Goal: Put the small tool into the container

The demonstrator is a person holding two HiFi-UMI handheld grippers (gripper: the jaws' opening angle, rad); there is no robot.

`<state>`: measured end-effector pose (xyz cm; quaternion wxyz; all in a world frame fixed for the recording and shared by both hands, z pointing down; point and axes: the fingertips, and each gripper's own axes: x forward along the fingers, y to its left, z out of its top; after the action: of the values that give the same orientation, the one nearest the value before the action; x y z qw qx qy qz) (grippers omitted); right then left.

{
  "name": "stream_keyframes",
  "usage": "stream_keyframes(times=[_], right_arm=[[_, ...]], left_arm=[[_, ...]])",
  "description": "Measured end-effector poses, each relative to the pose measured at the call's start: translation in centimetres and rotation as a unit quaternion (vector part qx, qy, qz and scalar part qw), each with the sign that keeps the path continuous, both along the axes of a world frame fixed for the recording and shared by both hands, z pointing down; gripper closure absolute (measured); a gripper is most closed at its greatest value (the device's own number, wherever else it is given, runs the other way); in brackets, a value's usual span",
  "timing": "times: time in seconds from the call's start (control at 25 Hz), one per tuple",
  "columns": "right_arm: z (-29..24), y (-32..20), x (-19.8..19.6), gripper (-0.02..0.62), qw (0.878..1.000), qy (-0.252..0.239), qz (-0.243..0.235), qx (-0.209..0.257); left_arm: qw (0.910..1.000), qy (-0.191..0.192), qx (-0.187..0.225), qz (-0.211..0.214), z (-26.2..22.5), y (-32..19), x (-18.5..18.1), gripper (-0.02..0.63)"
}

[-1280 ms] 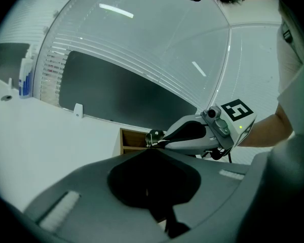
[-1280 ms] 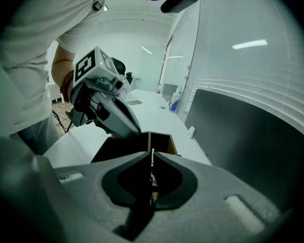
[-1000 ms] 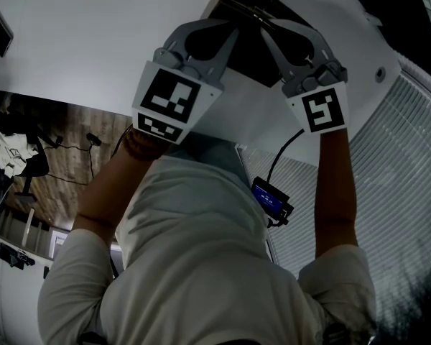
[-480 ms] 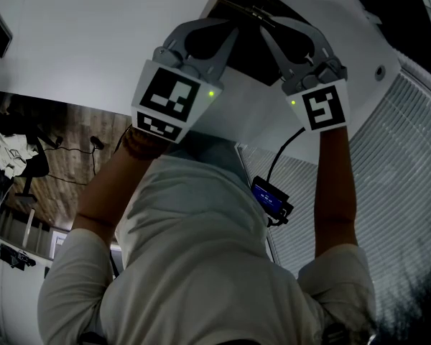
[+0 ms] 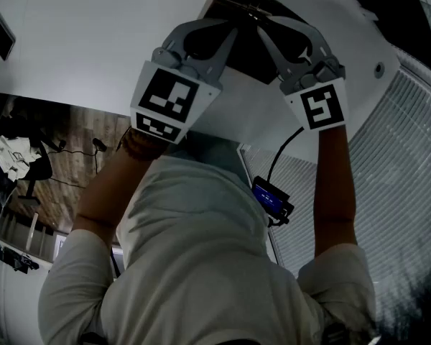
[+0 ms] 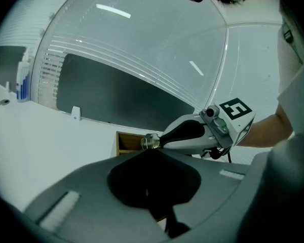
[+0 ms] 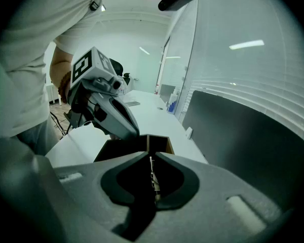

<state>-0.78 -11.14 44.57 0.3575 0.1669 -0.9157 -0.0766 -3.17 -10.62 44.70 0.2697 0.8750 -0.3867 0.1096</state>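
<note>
The right gripper [image 7: 150, 155] is seen with its jaws parted only a sliver. They have just been opening, and the small tool [image 7: 152, 178], a thin metal piece, lies along the slit between them. The grip is judged to be loosening so that the tool can be let fall. The left gripper [image 6: 150, 151] is held with its jaws together and nothing visible between them. Its tip is kept just beside the right one's, probably as a steadying guide. Both tips are poised directly above the container [image 7: 166, 144], an open wooden box with a dark inside, which is set on a white desk [image 7: 144, 105]. Which compartment lies beneath cannot be told.
</note>
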Motion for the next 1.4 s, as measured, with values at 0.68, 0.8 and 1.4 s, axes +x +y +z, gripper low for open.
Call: stream_keyframes(times=[0.68,0.8,1.4], right_arm=[[-7.5,0.8,2.8,0.594,0.996,-0.039,0.058,0.050],[-9.6,1.5,3.1,0.594,0.994,-0.055,0.072,0.061],[-22.3,4.8,4.2,0.595,0.942,-0.257,0.192,0.103]], left_arm=[[0.9984,-0.008,0.049,0.027,-5.8,0.5,2.9,0.603],[0.9972,-0.008,0.067,0.034,-7.7,0.7,3.4,0.603],[0.9890,0.002,0.138,0.053,-17.1,3.4,4.8,0.603]])
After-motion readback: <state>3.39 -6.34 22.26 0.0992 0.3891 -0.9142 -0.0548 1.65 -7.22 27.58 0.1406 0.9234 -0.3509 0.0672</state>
